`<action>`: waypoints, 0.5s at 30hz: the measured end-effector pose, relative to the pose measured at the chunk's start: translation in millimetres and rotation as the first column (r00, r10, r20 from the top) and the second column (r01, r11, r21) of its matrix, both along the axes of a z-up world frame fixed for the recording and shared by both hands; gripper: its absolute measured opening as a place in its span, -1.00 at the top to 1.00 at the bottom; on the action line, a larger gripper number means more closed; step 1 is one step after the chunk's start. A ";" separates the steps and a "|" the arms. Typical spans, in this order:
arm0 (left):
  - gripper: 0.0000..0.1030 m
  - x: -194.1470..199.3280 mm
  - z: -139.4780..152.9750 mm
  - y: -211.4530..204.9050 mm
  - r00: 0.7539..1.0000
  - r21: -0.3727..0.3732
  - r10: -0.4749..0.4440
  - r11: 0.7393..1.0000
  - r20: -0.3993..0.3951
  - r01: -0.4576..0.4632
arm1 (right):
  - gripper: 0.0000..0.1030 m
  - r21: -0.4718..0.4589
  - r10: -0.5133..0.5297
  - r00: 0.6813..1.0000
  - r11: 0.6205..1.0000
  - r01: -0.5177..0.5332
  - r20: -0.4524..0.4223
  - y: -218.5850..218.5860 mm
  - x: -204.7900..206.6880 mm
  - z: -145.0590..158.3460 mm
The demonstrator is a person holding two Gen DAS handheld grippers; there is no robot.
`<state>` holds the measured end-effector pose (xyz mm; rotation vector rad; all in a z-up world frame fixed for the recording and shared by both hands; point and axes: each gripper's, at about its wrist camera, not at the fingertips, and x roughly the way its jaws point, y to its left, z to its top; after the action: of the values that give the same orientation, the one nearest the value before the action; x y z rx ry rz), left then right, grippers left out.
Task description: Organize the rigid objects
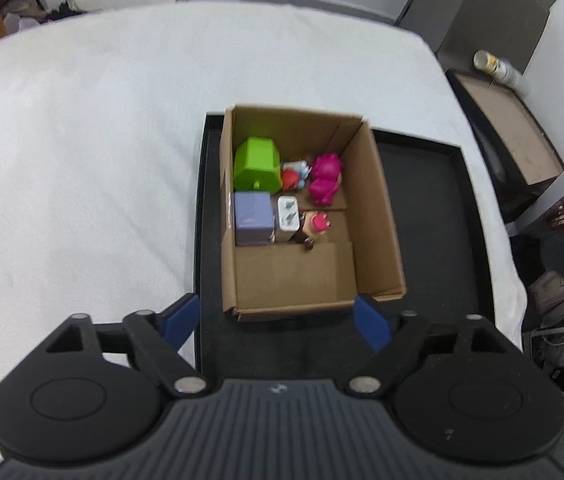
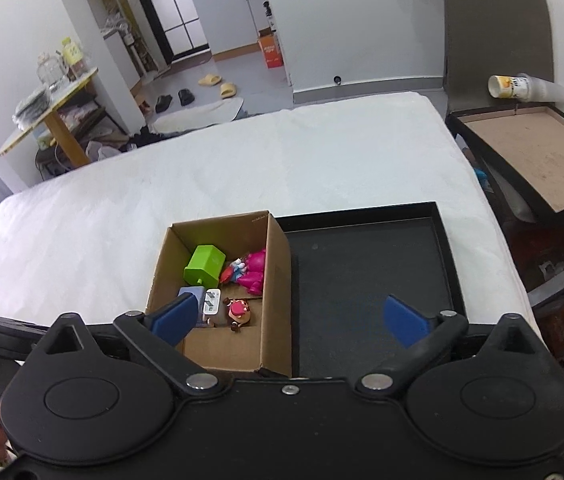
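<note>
Left claw (image 1: 278, 322) wide, empty; right claw (image 2: 289, 320) wide, hiding cardboard box (image 2: 274, 344) corner.

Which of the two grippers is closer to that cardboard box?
Left, apparently. The left gripper hovers open right at the cardboard box's near edge; the right gripper sits higher, farther back, also open.

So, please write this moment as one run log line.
left tongs: open, empty | right tongs: open, empty | toys in cardboard box | box on black tray

Open brown cardboard box (image 1: 305, 280) ahead of left gripper (image 1: 280, 322), on black rectangular tray's (image 1: 421, 208) left part; small rigid toys (image 1: 282, 196) inside, far half.
</note>
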<state>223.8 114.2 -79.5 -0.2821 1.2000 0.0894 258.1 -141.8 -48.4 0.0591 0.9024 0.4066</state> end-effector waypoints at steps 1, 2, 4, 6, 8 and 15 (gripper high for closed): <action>-0.70 -3.3 7.6 -2.2 1.000 0.007 0.000 1.000 0.013 0.000 | -1.00 0.001 -0.002 1.000 1.000 0.002 0.002 -2.4 -2.6 1.4; -0.72 -6.6 14.9 -4.6 1.000 0.009 -0.004 1.000 0.027 0.003 | -1.00 0.002 -0.001 1.000 1.000 0.001 0.001 -4.7 -5.1 2.7; -0.84 -13.3 28.6 -10.7 0.999 0.010 -0.017 1.000 0.050 0.017 | -1.00 0.010 0.000 1.000 1.000 0.000 0.002 -9.3 -10.2 5.6; -0.94 -20.0 40.9 -17.7 0.997 0.017 -0.029 0.999 0.068 0.028 | -1.00 0.015 0.001 1.000 1.000 -0.002 0.007 -13.6 -15.9 8.7; -0.98 -27.9 51.8 -24.5 0.995 0.025 -0.043 0.999 0.087 0.041 | -1.00 0.022 0.004 1.000 1.000 -0.004 0.015 -17.1 -20.5 12.0; -1.00 -56.1 82.0 -46.6 0.985 0.053 -0.082 0.996 0.151 0.075 | -1.00 0.044 -0.023 0.999 0.999 0.021 0.039 -32.0 -33.7 21.0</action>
<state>167.7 67.6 2.5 -0.1964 1.0535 0.0271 224.5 -173.8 -27.4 0.1003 0.8531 0.4053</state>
